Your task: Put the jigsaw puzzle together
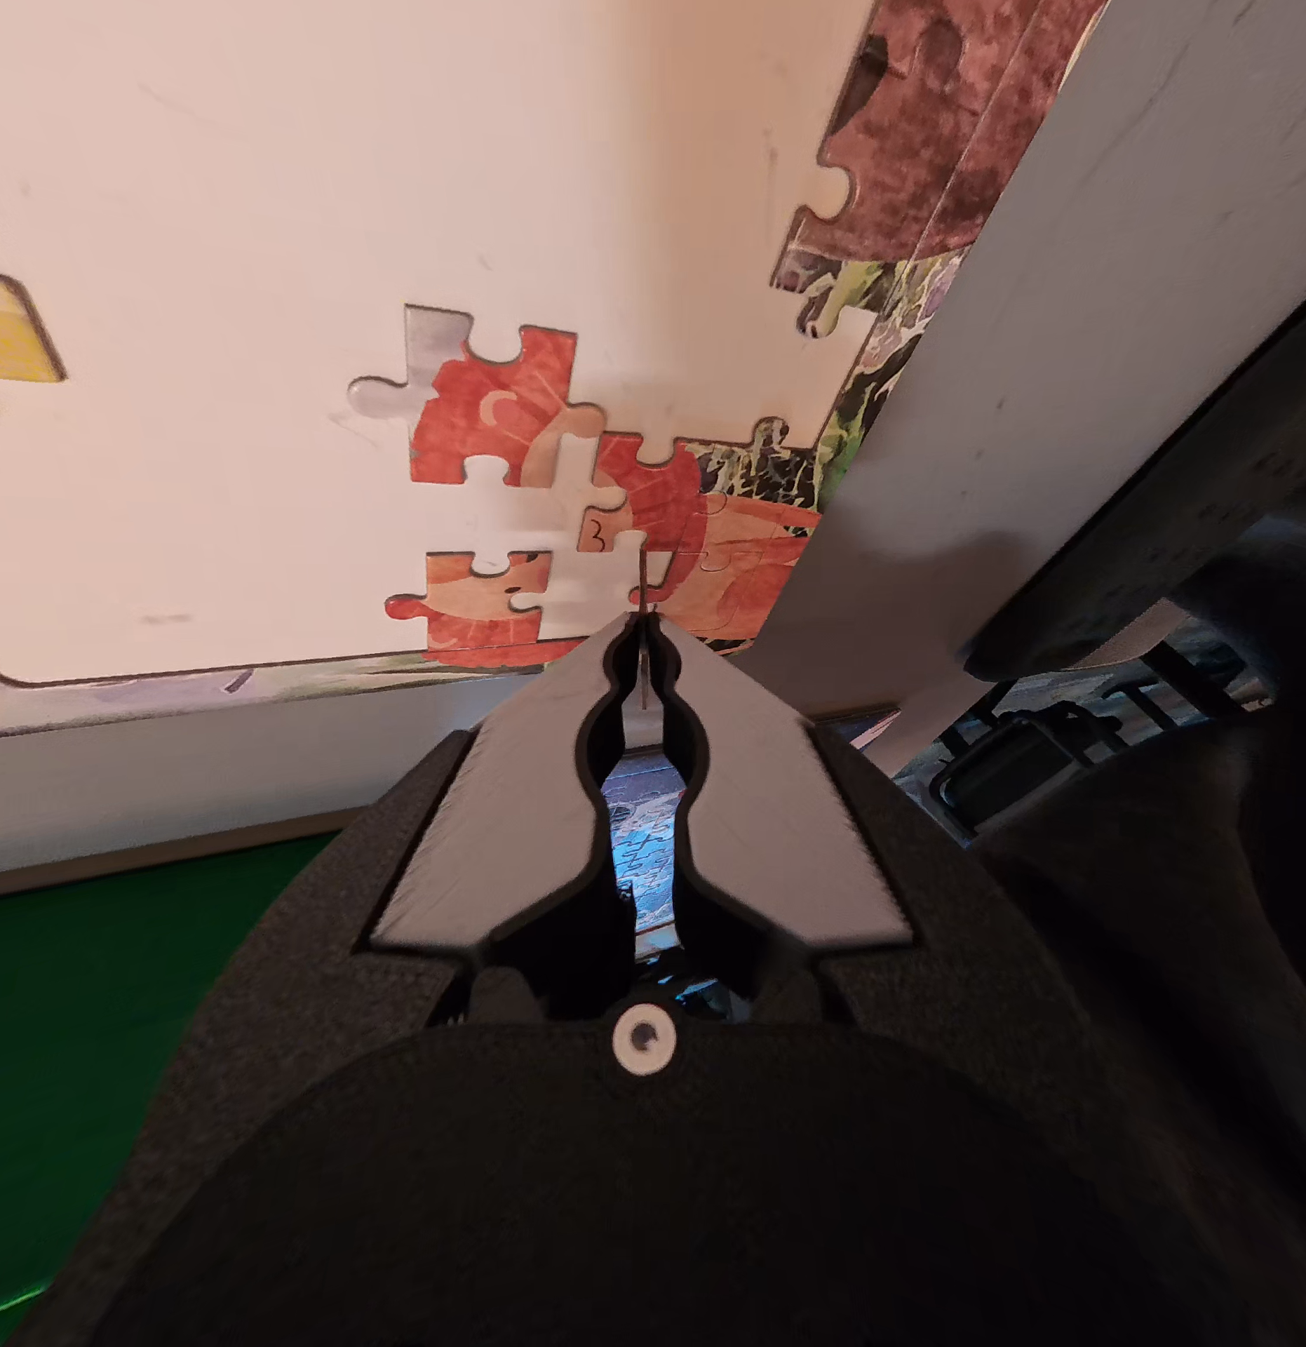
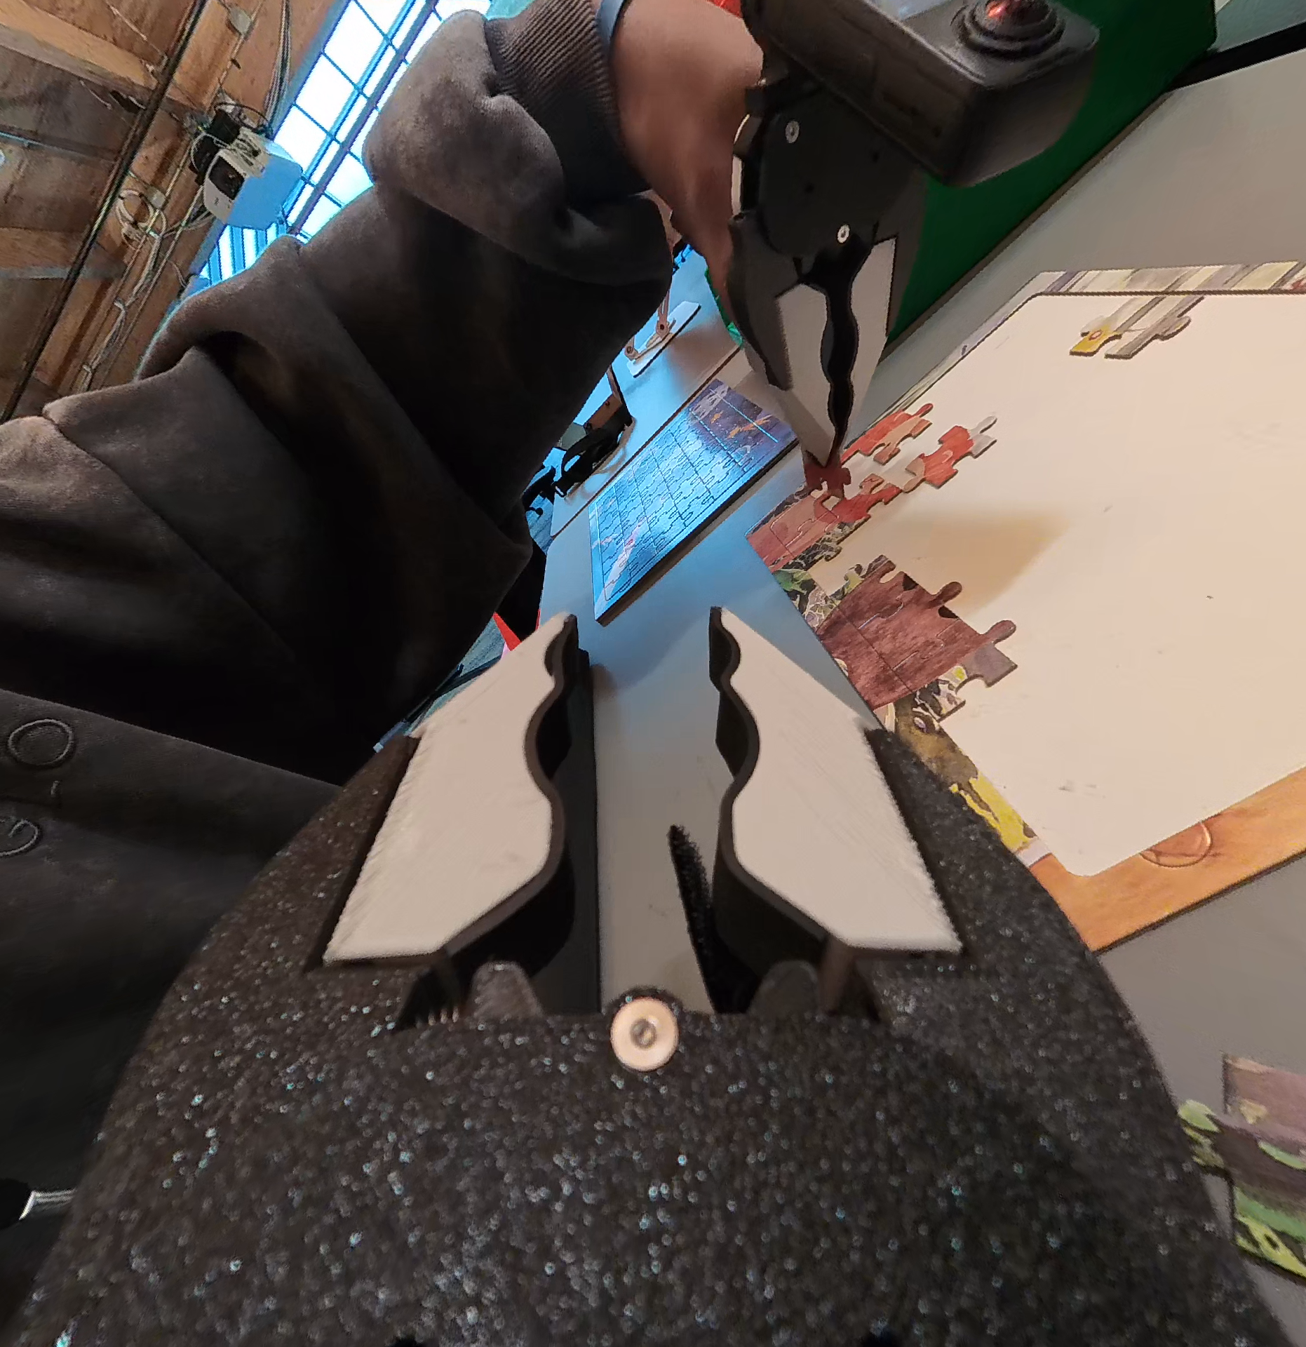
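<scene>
The left tongs are pinched almost fully together on a thin red puzzle piece, held edge-on and upright above the puzzle board, presumably so that its tab can be lowered into the gap among the red pieces clustered near the board's lower corner. The right tongs hang wide apart and hold nothing, parked over the grey table beside the board, probably to leave the working area free. The left wrist view shows the held piece only as a thin sliver between the jaws; the right wrist view shows its red face and lobed outline from the side, the brown assembled section, a second, blue puzzle farther off, and a loose green piece.
</scene>
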Demonstrator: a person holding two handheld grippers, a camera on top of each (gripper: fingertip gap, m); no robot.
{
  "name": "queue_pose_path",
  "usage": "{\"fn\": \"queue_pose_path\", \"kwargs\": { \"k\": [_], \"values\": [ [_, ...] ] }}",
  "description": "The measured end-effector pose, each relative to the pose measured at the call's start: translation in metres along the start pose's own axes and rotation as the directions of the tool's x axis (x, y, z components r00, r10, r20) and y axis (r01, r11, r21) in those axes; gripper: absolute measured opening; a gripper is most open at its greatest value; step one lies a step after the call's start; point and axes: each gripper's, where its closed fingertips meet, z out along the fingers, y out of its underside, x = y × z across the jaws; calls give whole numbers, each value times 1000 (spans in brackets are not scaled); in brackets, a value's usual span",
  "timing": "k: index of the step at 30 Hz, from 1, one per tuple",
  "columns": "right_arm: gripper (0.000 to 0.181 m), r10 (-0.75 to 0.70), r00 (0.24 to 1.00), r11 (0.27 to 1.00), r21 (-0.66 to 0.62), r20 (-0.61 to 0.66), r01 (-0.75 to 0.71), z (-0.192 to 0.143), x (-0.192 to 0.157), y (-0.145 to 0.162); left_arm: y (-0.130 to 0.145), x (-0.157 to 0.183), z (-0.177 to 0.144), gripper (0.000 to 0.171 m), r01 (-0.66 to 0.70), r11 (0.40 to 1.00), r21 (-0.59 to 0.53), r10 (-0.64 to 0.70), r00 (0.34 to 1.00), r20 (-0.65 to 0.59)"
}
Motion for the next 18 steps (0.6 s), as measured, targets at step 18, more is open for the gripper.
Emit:
{"fn": "queue_pose_path", "kwargs": {
  "k": [18],
  "values": [
    [36,10,1000,1000,3,-11,-10,-2,5,-1,-7,-84,-48,1,97,995,-5,-93,972,216]
  ]
}}
